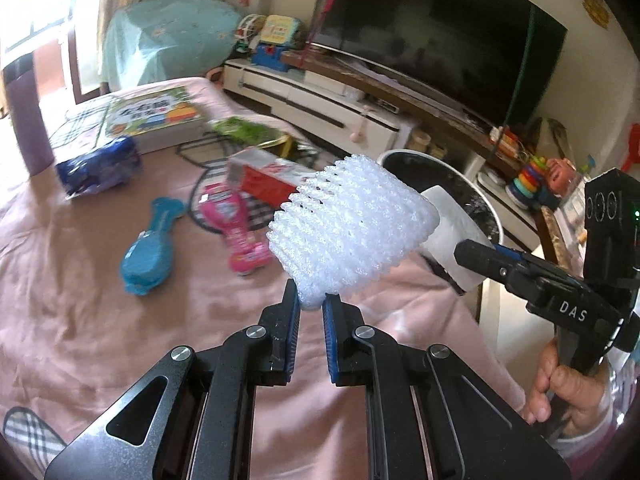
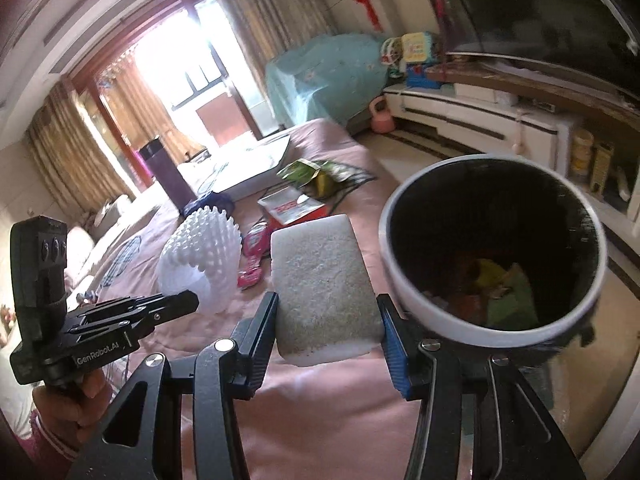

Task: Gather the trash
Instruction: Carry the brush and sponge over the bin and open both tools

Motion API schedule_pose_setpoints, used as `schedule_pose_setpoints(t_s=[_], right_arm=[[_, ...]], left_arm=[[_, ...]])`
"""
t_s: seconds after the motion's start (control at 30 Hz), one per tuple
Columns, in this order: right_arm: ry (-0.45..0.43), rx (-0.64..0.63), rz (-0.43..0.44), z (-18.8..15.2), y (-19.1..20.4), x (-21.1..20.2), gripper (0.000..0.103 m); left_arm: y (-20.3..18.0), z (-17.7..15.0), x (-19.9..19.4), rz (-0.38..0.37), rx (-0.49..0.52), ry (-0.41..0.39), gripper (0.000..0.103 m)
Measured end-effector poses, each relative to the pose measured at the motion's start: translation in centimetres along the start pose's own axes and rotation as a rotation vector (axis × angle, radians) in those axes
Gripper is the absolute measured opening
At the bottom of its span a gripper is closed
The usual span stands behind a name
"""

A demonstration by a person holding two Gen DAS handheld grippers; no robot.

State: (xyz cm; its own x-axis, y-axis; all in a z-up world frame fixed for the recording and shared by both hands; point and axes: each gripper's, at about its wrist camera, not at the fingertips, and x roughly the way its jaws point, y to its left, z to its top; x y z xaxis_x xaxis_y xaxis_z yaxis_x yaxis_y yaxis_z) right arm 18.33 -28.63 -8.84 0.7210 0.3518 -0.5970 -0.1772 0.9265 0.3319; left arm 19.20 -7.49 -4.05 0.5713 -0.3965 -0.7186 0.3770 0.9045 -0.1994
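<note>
Item: foam fruit net (image 1: 346, 232), white, pinched by one end in the left claw (image 1: 311, 306), carried above the bed (image 1: 100, 300) near its edge.
Item: white foam block (image 2: 326, 288), clamped across its width by the right claw (image 2: 329, 320).
Receptacle: bin (image 2: 416, 320), dark inside, beside the bed's edge, some rubbish already at its bottom.
Step in hand: carrying both pieces to the bin.
Handling advice: bring each piece squarely over the mouth before letting go; light foam may drift, so release low, one claw at a time.

Bin (image 2: 492, 264) contents dim; picture book (image 1: 156, 114) blurred.
</note>
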Motion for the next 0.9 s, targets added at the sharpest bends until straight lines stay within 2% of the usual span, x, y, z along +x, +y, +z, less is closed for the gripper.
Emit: schedule_pose_setpoints(t_s=[0.5, 0.9], right_arm=[[-0.087, 0.083, -0.090, 1.5, -5.8, -3.6, 0.049], [-0.105, 0.106, -0.129, 3.0, -8.7, -4.2, 0.049]], left_arm=[[-6.8, 3.3, 2.6, -0.049, 0.116, 0.028, 0.010], [-10.4, 6.1, 5.8, -0.039, 0.182, 0.059, 0.010]])
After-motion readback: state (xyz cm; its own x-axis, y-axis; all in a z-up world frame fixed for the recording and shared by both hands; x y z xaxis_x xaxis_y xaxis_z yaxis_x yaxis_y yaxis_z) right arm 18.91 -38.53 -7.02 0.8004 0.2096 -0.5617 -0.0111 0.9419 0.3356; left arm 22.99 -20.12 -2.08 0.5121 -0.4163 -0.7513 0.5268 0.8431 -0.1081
